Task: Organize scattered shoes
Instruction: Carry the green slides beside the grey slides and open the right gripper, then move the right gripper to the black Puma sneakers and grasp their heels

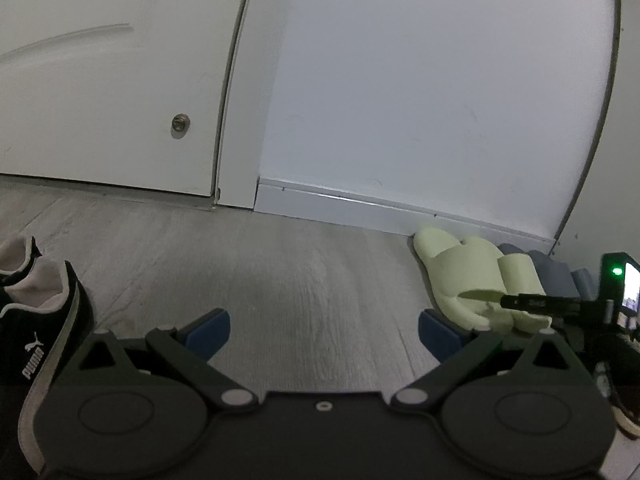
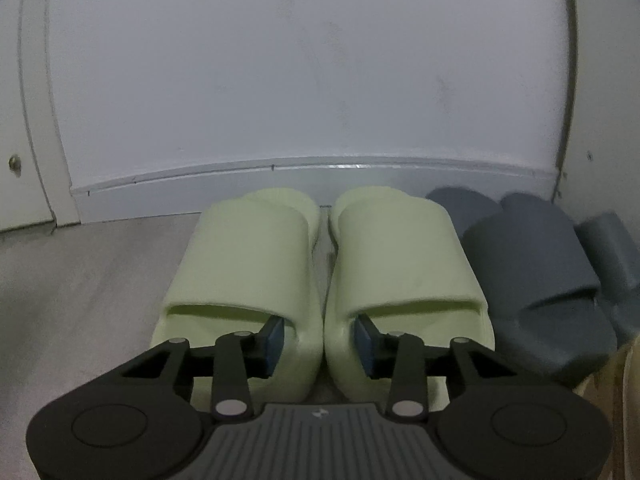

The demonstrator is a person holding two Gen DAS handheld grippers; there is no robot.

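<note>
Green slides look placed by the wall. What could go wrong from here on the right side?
1. The right tongs stand open with a pad inside each green slide; pulling back crooked could drag one out of line.
2. The grey slides sit close on the right; a sideways swing might knock them.
3. The black sneaker lies away from the row, still unsorted, near the left tongs.

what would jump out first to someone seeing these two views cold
The pale green slides, paired side by side with toes to the baseboard, fill the right wrist view, the right tongs open across their inner edges. Grey slides sit just right of them. In the left wrist view, a black Puma sneaker lies at the left edge.
</note>
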